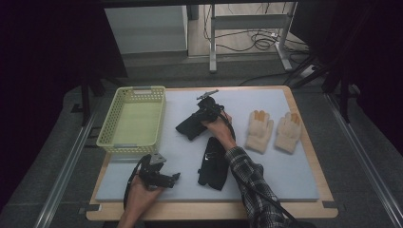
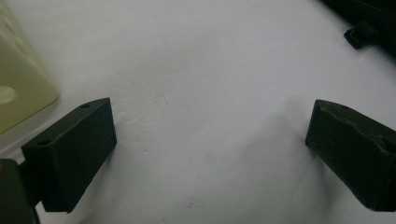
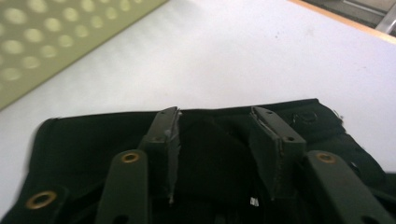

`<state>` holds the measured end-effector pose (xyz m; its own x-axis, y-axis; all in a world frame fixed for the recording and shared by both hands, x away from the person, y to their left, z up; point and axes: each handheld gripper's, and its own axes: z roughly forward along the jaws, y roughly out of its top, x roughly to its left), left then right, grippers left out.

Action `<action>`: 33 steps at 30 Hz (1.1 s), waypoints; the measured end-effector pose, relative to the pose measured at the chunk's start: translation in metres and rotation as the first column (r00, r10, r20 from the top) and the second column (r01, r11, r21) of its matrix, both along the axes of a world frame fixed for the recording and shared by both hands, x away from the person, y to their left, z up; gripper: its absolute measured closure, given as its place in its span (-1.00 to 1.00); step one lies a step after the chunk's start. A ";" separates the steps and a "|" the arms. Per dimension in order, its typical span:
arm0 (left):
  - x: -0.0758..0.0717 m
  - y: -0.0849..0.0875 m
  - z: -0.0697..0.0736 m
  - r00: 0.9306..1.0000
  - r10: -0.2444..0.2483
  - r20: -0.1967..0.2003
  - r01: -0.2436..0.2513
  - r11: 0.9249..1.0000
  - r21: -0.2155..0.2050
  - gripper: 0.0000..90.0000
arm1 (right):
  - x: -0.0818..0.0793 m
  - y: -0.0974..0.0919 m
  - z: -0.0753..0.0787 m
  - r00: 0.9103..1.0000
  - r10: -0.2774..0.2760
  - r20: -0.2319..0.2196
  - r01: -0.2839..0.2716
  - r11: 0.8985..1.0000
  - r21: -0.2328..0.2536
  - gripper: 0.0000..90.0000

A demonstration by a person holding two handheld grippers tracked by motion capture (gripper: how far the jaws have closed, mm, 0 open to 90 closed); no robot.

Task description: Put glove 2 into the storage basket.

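Surface: a pale grey-white foam mat covers a wooden table top, with a dark floor and metal frame legs beyond the far edge.
Basket: a pale yellow-green perforated plastic basket stands at the far left of the mat; its wall also shows in the right gripper view.
Far black glove: a black fabric glove lies near the mat's middle, just right of the basket, and spreads under the jaws in the right gripper view.
Right gripper: the right gripper sits on top of the far black glove, jaws partly apart over the cloth, not pinching it.
Near black glove: a second black glove lies nearer, partly under the plaid sleeve.
Left gripper: the left gripper rests at the near left of the mat, jaws spread wide over bare mat.
Knit gloves: two cream knitted gloves with orange fingertips lie side by side at the right, well apart from both grippers.
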<state>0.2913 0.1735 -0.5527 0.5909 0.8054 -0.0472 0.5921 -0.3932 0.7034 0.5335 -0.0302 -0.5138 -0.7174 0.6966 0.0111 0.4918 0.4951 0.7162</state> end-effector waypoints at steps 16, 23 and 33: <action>0.000 0.000 0.000 1.000 0.000 -0.001 0.000 1.000 0.000 -0.95 | 0.000 0.013 -0.009 0.999 -0.032 -0.015 0.030 0.995 -0.096 0.89; 0.000 0.000 0.000 1.000 0.000 -0.002 0.000 1.000 0.000 -0.95 | -0.014 0.001 0.012 1.000 -0.002 0.027 0.003 0.999 -0.036 0.89; 0.000 0.000 0.000 1.000 0.000 -0.003 0.000 1.000 0.004 -0.95 | -0.058 -0.050 0.042 0.996 0.045 0.078 -0.048 0.998 0.038 0.87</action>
